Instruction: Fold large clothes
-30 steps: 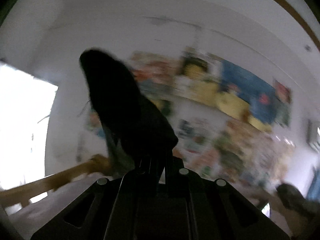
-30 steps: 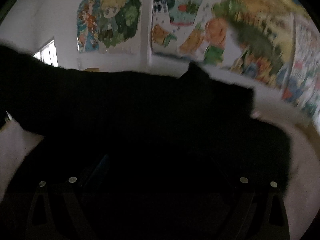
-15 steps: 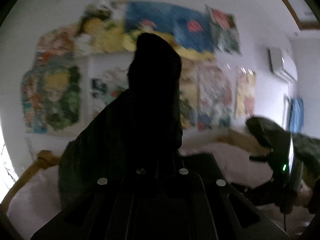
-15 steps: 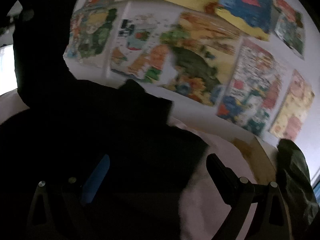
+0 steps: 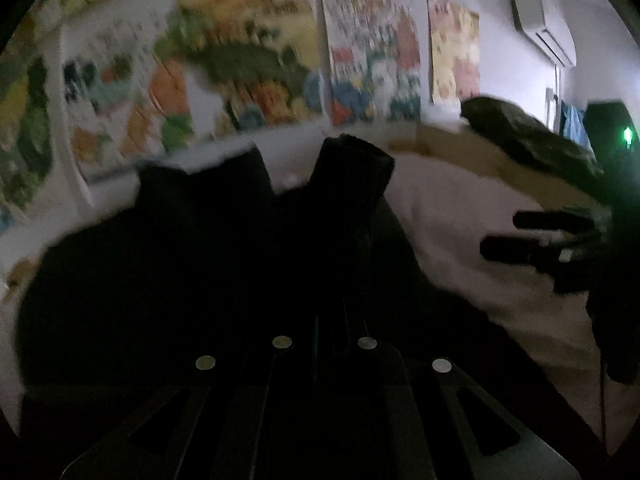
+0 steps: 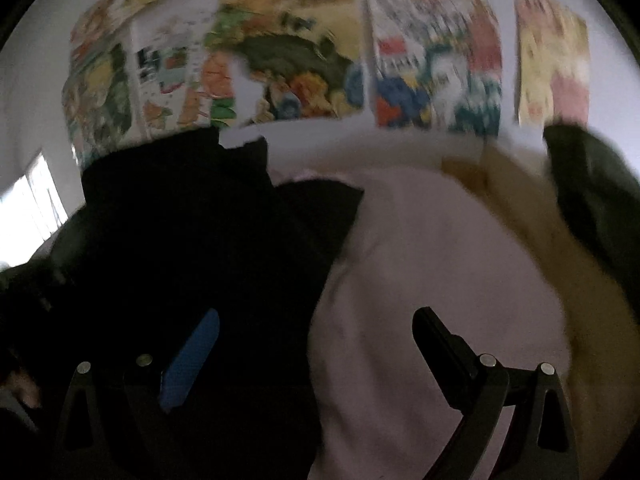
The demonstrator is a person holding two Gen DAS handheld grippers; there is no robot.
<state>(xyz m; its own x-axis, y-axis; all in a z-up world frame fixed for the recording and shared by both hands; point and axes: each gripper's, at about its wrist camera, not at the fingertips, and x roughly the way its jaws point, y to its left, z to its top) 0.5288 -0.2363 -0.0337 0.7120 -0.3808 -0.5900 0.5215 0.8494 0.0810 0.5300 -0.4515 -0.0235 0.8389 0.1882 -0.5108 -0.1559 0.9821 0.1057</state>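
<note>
No legible writing or brand: the wall posters (image 6: 288,52) are colourful but motion-blurred, and the air conditioner (image 5: 540,24) high on the wall shows no readable mark. Left gripper (image 5: 332,320): jaws fully closed, pinching the black garment (image 5: 200,264), a bunched end of which stands up just past the fingertips. Right gripper (image 6: 316,336): jaws spread wide, nothing between the pads; its blue-padded finger (image 6: 192,364) sits over the black garment, the other finger over bare pinkish bedding (image 6: 432,248). The garment lies spread on that bedding, on its left part in the right wrist view. A dark green garment (image 6: 592,196) sits apart at the far right edge.
</note>
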